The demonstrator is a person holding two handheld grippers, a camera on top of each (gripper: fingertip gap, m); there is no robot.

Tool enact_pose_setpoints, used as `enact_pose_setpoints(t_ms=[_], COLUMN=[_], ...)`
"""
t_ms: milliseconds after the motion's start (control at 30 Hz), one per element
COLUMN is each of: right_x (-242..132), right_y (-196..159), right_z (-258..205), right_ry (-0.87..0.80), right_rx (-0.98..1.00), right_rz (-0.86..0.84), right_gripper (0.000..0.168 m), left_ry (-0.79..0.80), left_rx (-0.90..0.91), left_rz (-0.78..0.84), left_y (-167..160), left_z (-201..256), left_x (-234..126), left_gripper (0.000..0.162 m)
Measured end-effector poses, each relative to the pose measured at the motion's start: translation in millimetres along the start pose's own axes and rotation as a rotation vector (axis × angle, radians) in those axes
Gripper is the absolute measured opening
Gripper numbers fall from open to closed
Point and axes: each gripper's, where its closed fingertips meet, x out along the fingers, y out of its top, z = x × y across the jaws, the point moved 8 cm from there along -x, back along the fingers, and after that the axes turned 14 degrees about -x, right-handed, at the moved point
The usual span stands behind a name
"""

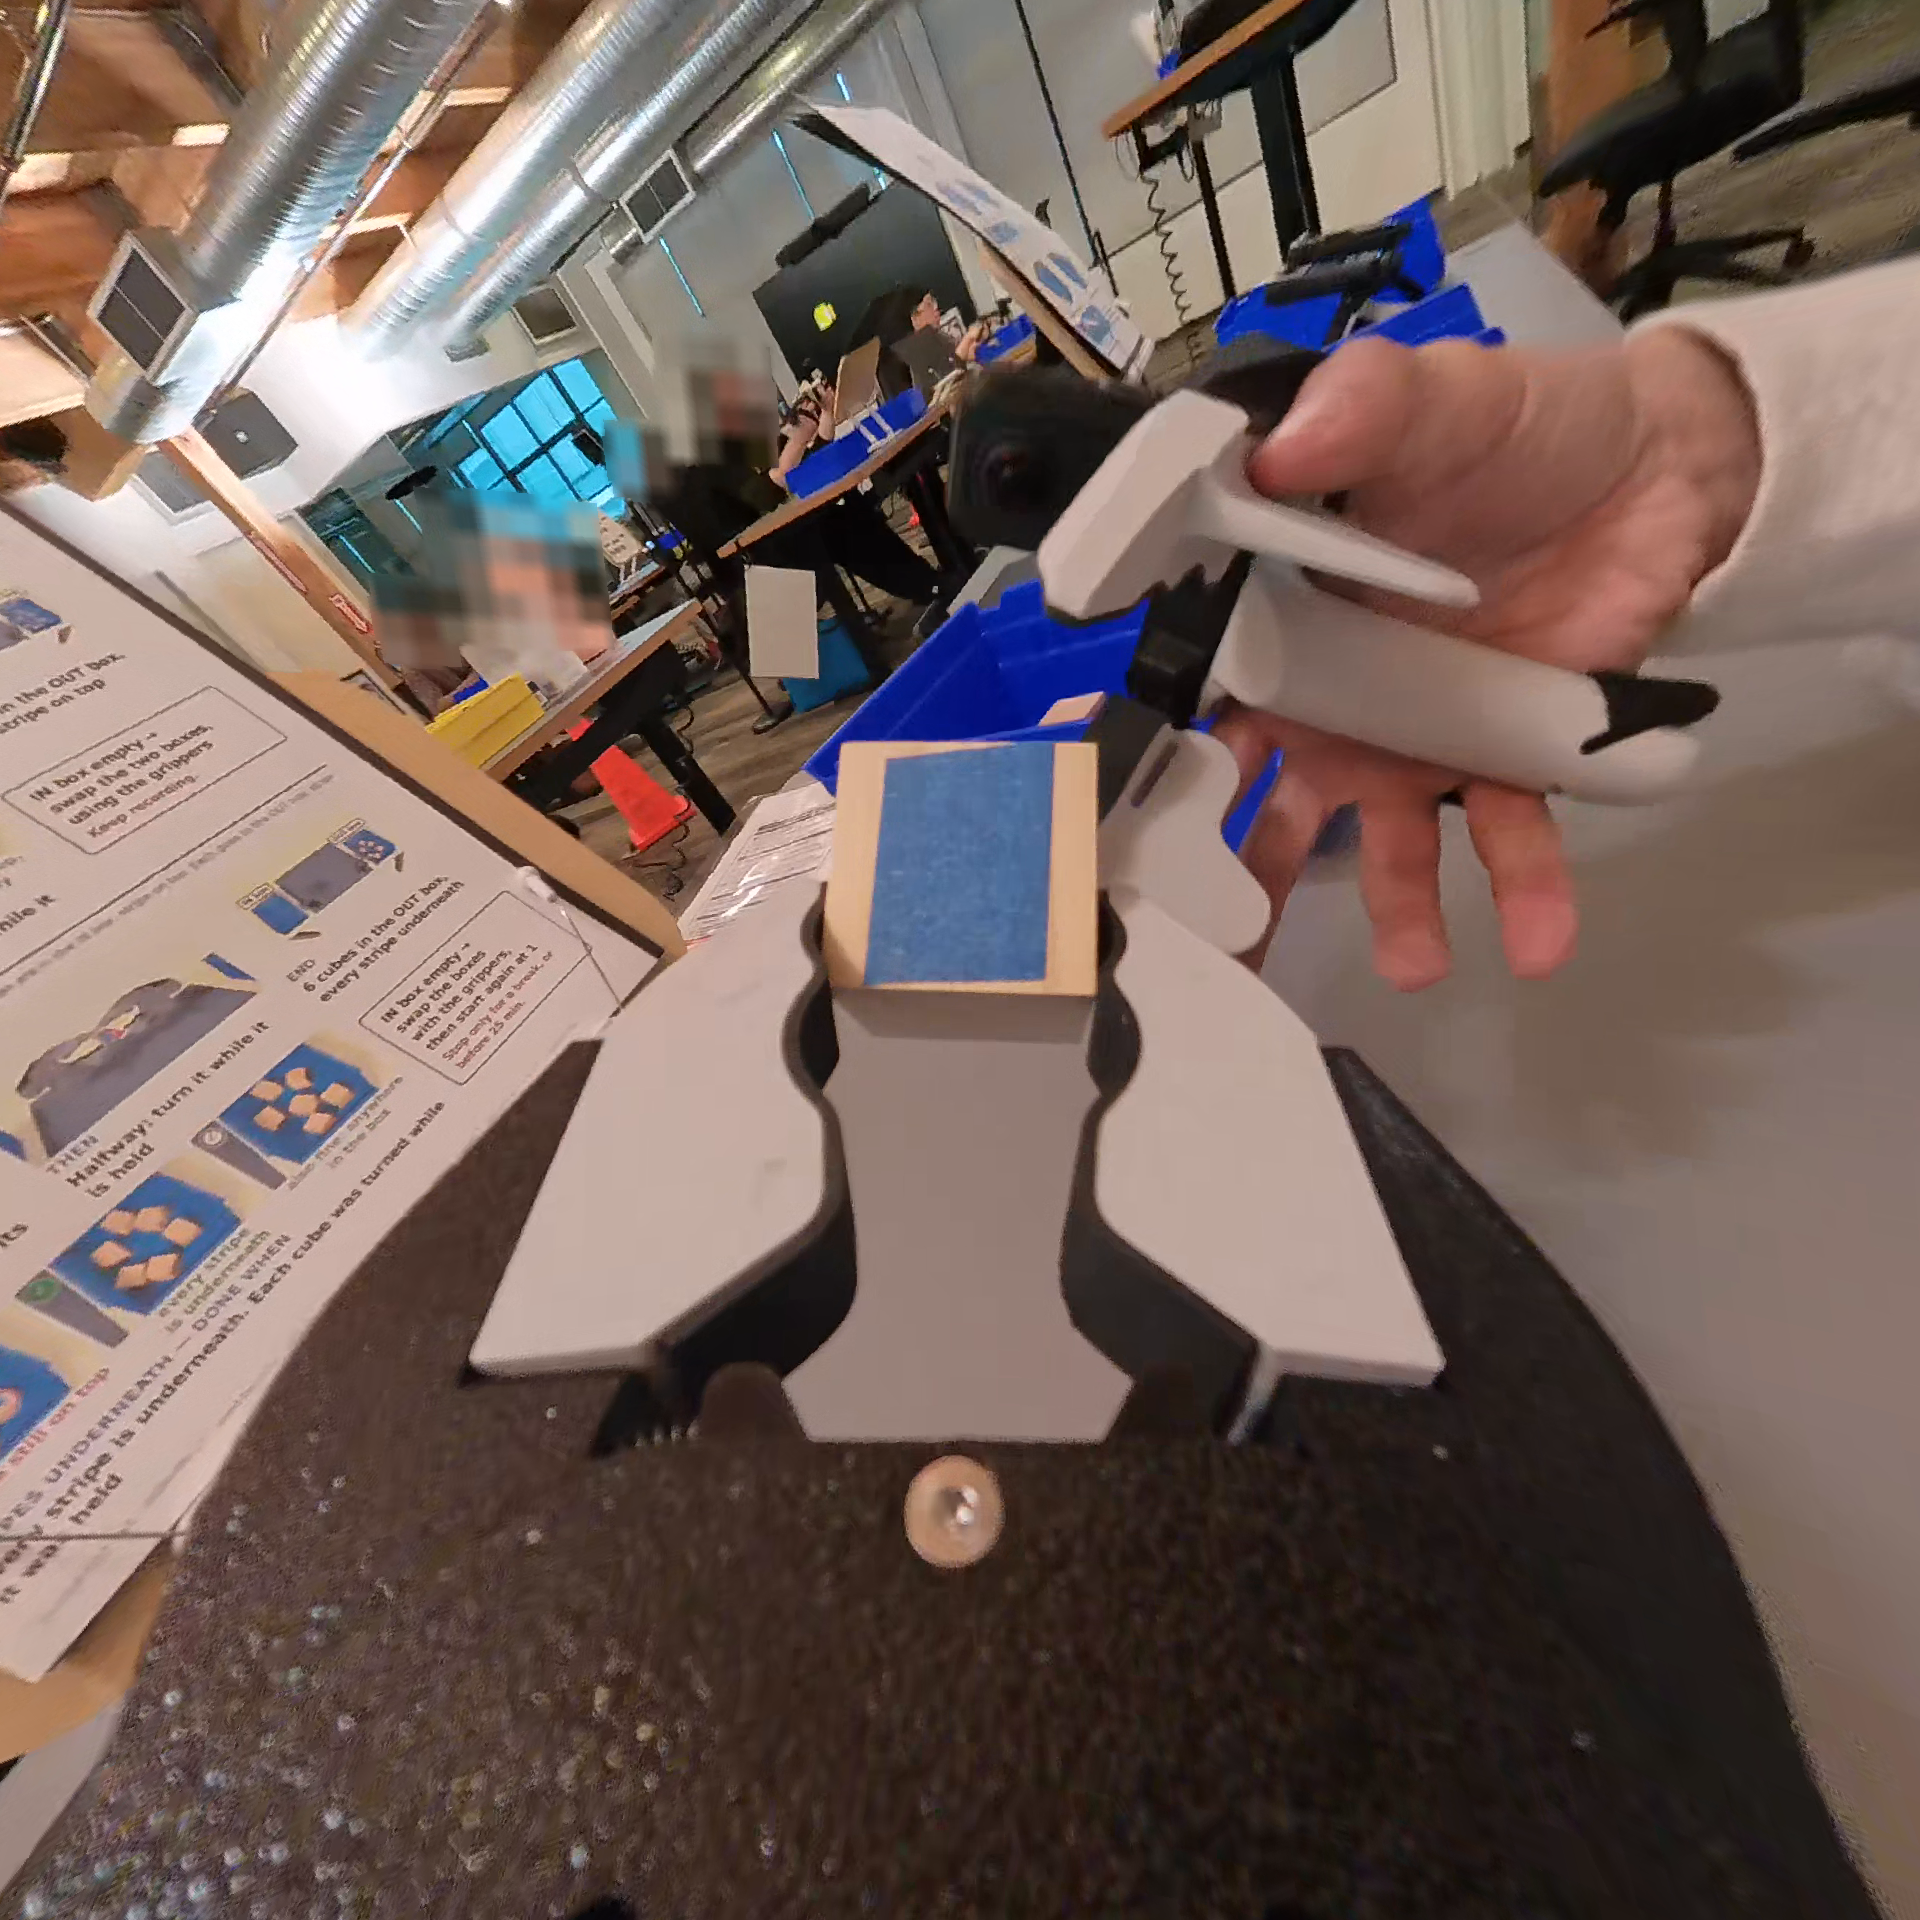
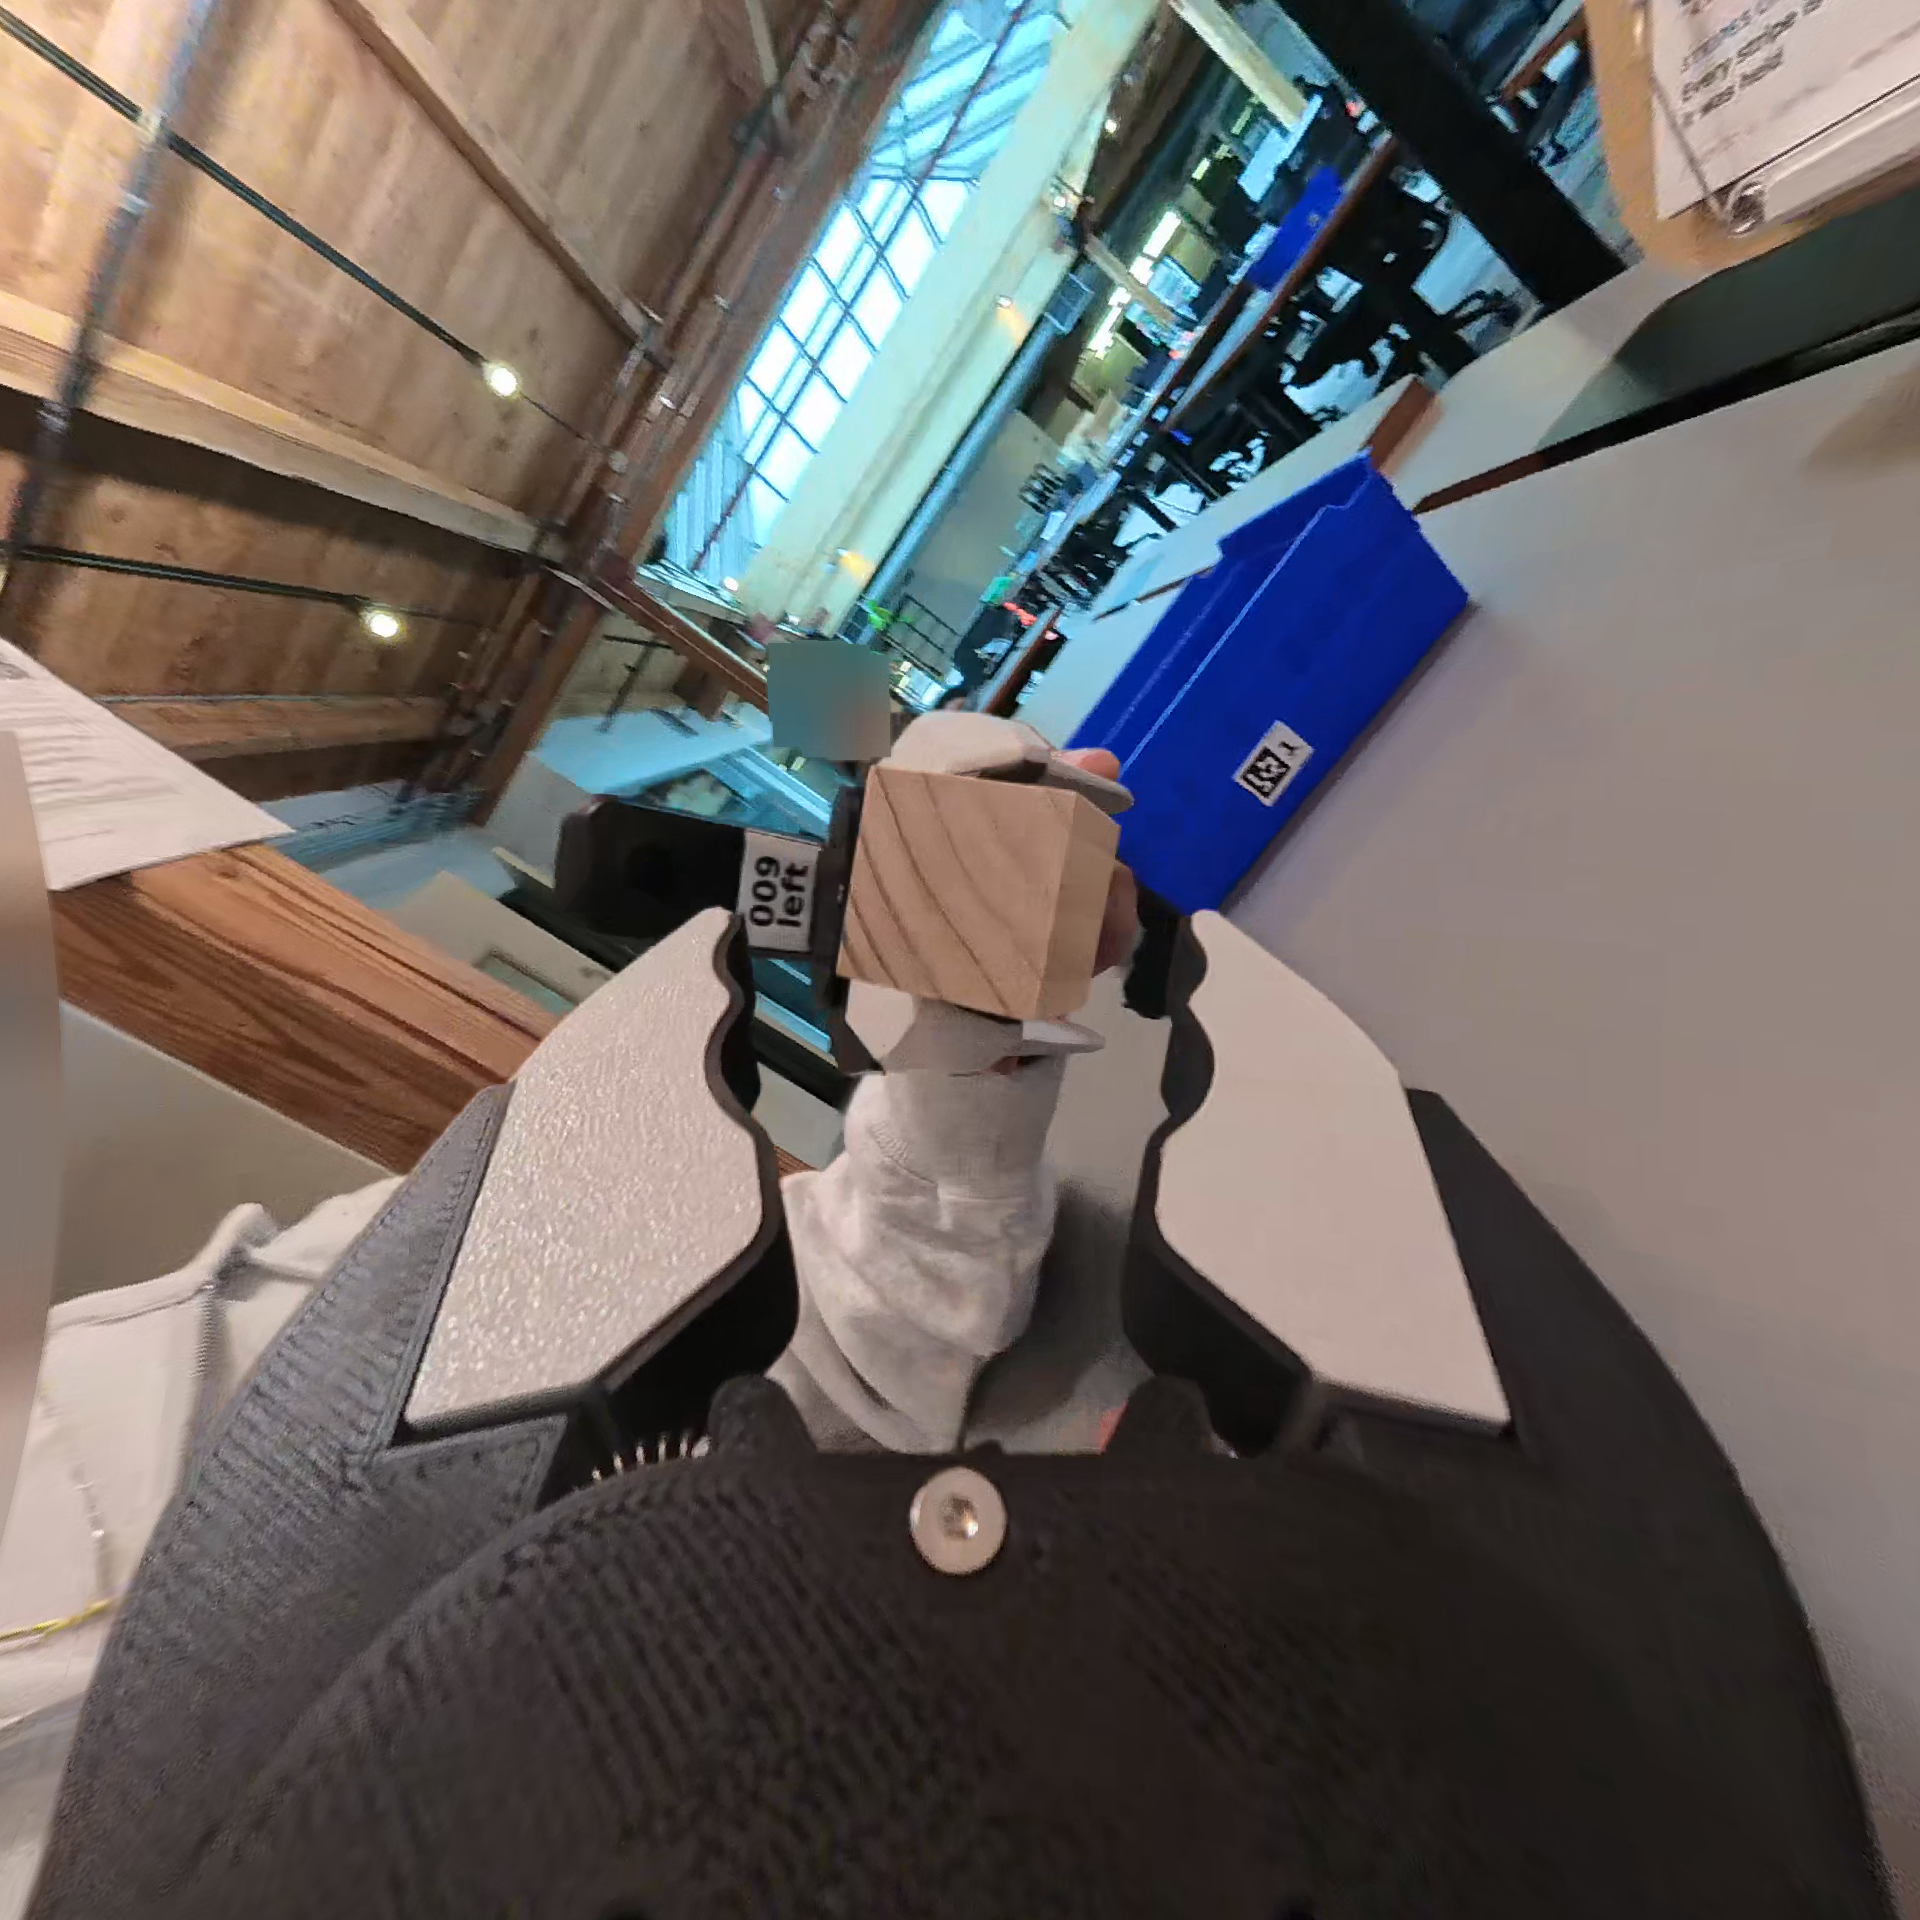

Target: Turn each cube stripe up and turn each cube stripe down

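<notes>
The left tongs (image 1: 961, 935) are clenched on a wooden cube (image 1: 964, 878), their grey fingers (image 1: 727, 1101) pressing its two opposite sides at the tips. The cube is held in the air, above the grey bench (image 1: 1621, 1143), touching nothing else. Its blue stripe (image 1: 961, 864) covers most of the face turned back toward the left camera, running lengthwise from the cube's top edge to its bottom edge, with bare wood showing down either side.

In the right wrist view the same cube (image 2: 977, 894) shows a plain wood-grain face, slightly tilted, sitting beyond and between the tips of the right tongs (image 2: 961, 997). These are spread wide and released, holding nothing; neither finger touches the cube.

In the left view the right tongs (image 1: 1164, 831) hang just beside the cube, gripped by a hand (image 1: 1507, 540) in a pale sleeve.

Farther out, a blue bin (image 2: 1278, 717) rests on the bench behind the cube. An instruction sheet (image 1: 208, 1039) on a board stands to the left.
</notes>
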Motion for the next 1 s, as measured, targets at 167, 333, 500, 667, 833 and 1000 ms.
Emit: enact_pose_setpoints(t_ms=[167, 333, 500, 667, 833, 1000], right_x=[5.4, 11.2, 7.5, 10.7, 19.9, 26.1], right_y=[1.6, 2.5, 5.8, -0.8, -4.2, -6.6], right_z=[1.3, 3.5, 6.2, 4.9, -3.8, -5.8], right_ry=[-0.099, -0.123, 0.016, 0.216, 0.364, 0.497], right_rx=[-0.056, -0.073, 0.036, 0.169, 0.213, 0.288], right_rz=[-0.089, -0.157, -0.115, -0.074, -0.044, 0.016], right_gripper=[0.077, 0.077, 0.077, 0.076, 0.075, 0.067], left_ry=[0.015, 0.021, 0.000, -0.033, -0.074, -0.112], left_rx=[0.042, 0.074, 0.069, 0.085, 0.053, 0.021], left_rz=[-0.024, -0.028, 0.037, 0.107, 0.189, 0.249], left_y=[-6.1, -8.8, -3.3, 3.3, 8.8, 12.0], left_z=[5.1, 7.6, 8.6, 12.8, 15.1, 17.2], left_x=[3.7, 4.0, 0.3, -2.7, -5.7, -7.4], left_gripper=[0.045, 0.045, 0.045, 0.045, 0.045, 0.045])
